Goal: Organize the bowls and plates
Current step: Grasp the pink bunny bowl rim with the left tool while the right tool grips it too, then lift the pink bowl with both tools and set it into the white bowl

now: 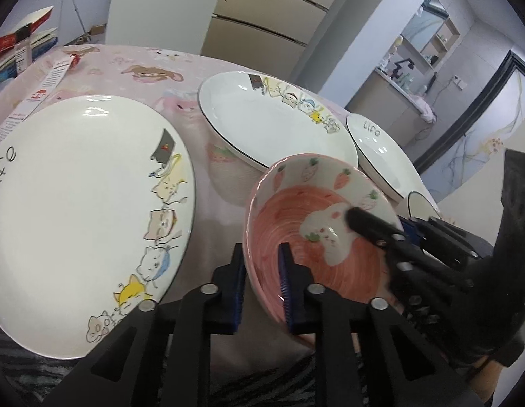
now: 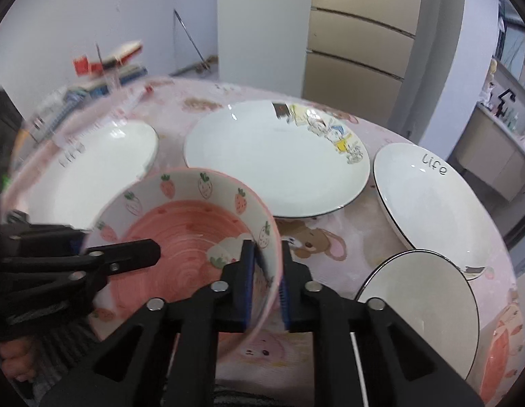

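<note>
A pink bowl (image 1: 296,224) (image 2: 181,230) with strawberries painted on it is tilted just above the table's near edge, held from two sides. My left gripper (image 1: 264,288) is shut on its left rim, the wall pinched between the blue pads. My right gripper (image 2: 266,281) is shut on the opposite rim in the same way. In each view, one black finger of the other gripper (image 1: 364,224) (image 2: 133,254) reaches into the bowl. A large flat plate with cartoon cats (image 1: 86,203) (image 2: 93,169) lies to the left. A deep cartoon plate (image 1: 272,118) (image 2: 276,156) sits behind the bowl.
A white dish lettered "Life" (image 1: 381,156) (image 2: 428,196) and a smaller black-rimmed plate (image 2: 422,308) lie to the right on the pink cartoon tablecloth (image 2: 330,237). Stacked books (image 1: 21,51) and a leaflet (image 1: 49,81) sit at the far left. A cabinet stands beyond the table.
</note>
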Tool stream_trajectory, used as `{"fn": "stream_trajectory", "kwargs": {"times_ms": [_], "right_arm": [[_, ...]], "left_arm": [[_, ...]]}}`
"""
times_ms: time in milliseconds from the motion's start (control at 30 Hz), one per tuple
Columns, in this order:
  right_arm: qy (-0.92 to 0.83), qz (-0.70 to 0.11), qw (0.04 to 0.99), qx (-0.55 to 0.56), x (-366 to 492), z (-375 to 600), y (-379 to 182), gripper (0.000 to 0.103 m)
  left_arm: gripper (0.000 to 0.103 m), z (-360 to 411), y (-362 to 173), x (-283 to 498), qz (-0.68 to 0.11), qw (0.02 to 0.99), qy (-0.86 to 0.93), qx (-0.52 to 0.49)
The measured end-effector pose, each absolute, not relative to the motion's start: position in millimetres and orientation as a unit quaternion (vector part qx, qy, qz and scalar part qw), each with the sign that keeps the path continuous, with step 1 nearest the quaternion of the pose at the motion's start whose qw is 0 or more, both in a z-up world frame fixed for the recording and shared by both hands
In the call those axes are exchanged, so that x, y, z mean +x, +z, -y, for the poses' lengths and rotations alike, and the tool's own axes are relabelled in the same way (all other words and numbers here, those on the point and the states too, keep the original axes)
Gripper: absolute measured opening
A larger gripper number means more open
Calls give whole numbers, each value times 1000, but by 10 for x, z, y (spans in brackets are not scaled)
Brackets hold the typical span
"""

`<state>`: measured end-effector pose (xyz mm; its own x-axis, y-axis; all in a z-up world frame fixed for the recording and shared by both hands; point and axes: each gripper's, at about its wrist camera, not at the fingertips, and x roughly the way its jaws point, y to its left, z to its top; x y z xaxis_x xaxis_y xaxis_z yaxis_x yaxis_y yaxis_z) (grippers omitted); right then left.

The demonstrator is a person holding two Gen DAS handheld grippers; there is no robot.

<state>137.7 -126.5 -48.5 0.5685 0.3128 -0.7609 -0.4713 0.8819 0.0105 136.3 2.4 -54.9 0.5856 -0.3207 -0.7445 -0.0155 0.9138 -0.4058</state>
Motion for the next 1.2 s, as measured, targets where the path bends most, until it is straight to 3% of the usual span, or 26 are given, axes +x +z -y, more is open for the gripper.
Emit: {"fn": "stream_trajectory", "kwargs": {"times_ms": [333,700,1200], "right_arm": [[238,-315,917,-57,1108,1464,12,7],[183,-250,951,-1,905,2113,516,6],[136,-281,950,27,972,2665,139,7]], "left_arm": [[13,107,-107,1115,-356,917,-103,-148],[9,803,464,1229,-319,926,-180,-88],[9,1410,112,1429,-364,905,-213,-48]]}}
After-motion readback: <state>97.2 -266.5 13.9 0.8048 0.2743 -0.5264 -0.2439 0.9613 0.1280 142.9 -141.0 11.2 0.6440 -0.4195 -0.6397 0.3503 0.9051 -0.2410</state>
